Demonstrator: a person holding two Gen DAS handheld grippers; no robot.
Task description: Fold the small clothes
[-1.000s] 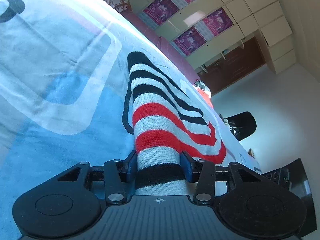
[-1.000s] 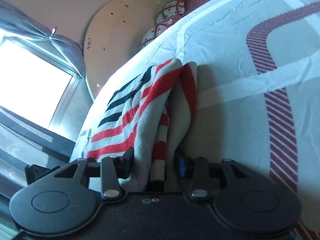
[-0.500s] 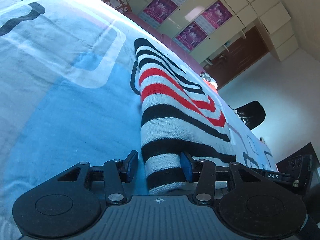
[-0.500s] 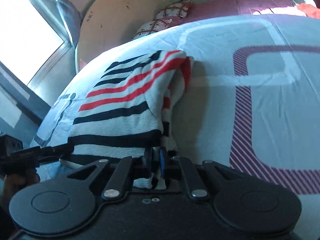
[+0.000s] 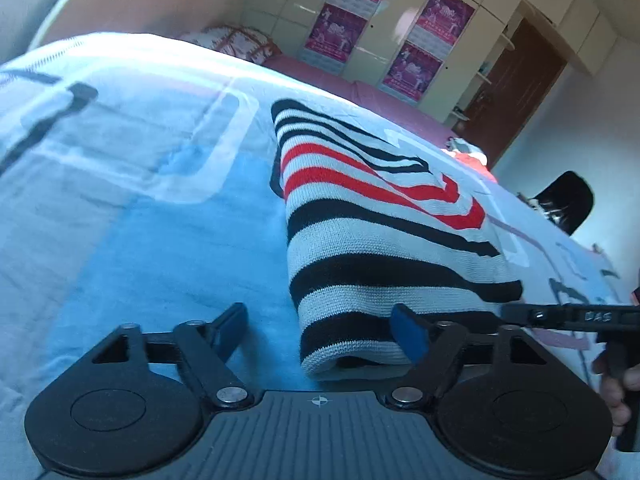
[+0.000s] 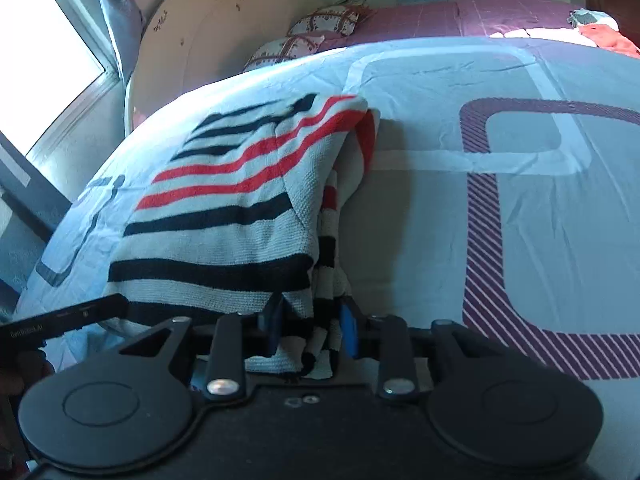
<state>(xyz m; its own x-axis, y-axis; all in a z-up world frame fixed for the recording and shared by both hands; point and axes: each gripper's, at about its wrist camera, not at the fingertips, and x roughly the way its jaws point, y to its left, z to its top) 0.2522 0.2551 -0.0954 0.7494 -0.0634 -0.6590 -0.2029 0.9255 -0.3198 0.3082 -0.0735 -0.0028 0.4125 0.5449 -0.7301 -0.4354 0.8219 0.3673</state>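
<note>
- Two views, one garment: striped knit top, folded, lying flat on the bed.
- Left wrist view: left gripper has its fingers wide apart, holding nothing. Near folded edge of the top sits between them, toward the right finger; left finger is over bare sheet. Can't tell if the blue pad touches the knit.
- Top's long axis runs away from this gripper, near to far, leaning slightly right. Stripes cross it: black near, red in the middle, black far.
- Right gripper's bar enters at the right edge, beside the top's near right corner; white lettering on it reads roughly "DAS", blurred.
- Purple posters on the far cupboards: text too small to read.
- Right wrist view: right gripper fingers partly apart, straddling the bunched near edge of the top; layers sit between the pads, seemingly loose, not pinched.
- From here the top lies ahead and left; bare sheet to the right. Open layered edges face right.
- Left gripper's bar shows at lower left; its print is unreadable.
- Judgement: both grippers sit at the near short end, one at each corner; right is closer to a grip.
</note>
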